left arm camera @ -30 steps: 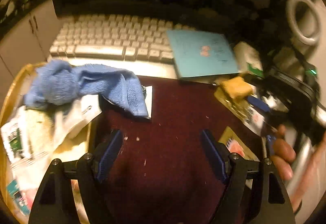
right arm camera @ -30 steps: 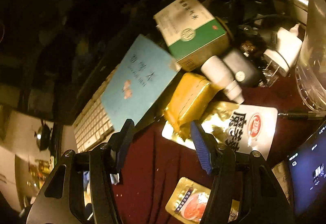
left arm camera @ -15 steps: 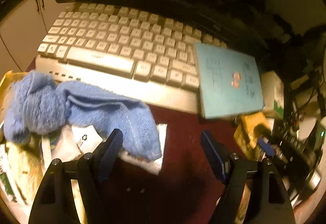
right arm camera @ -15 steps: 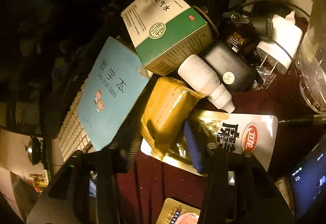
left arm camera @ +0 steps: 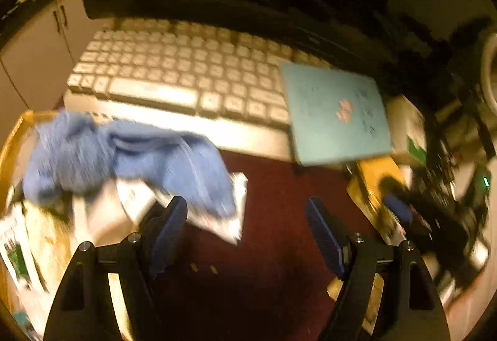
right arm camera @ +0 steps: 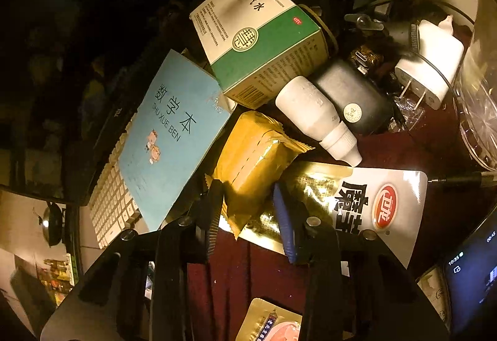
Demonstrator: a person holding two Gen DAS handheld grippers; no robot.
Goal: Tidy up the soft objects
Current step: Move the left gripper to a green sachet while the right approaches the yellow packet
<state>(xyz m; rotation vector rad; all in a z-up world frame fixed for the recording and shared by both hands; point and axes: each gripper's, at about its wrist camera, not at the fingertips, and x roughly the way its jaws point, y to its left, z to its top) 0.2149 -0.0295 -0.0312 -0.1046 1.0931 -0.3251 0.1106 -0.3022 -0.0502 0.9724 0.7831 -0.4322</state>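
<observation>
A yellow foil-wrapped soft packet (right arm camera: 254,154) lies between a blue notebook and a gold-and-white snack pouch (right arm camera: 372,204). My right gripper (right arm camera: 248,201) is closing its jaws on the packet's near end, and both pads touch its sides. In the left wrist view the same packet (left arm camera: 377,173) shows at the right with a blue pad against it. A crumpled blue towel (left arm camera: 130,161) lies at the left, draped over white wrappers. My left gripper (left arm camera: 245,207) hangs open over the dark red tabletop, just right of the towel's end, with nothing held.
A white keyboard (left arm camera: 186,74) runs along the back, with the blue notebook (right arm camera: 174,136) overlapping its right end. A green-and-white box (right arm camera: 257,39), white bottle (right arm camera: 313,114), charger plug (right arm camera: 431,74) and lit phone (right arm camera: 475,272) crowd the right. A yellow-rimmed tray (left arm camera: 12,139) of wrappers sits left.
My right gripper has moved forward over the yellow packet and narrowed its jaws onto it. The left view has shifted slightly and is blurred; its jaws stay as wide.
</observation>
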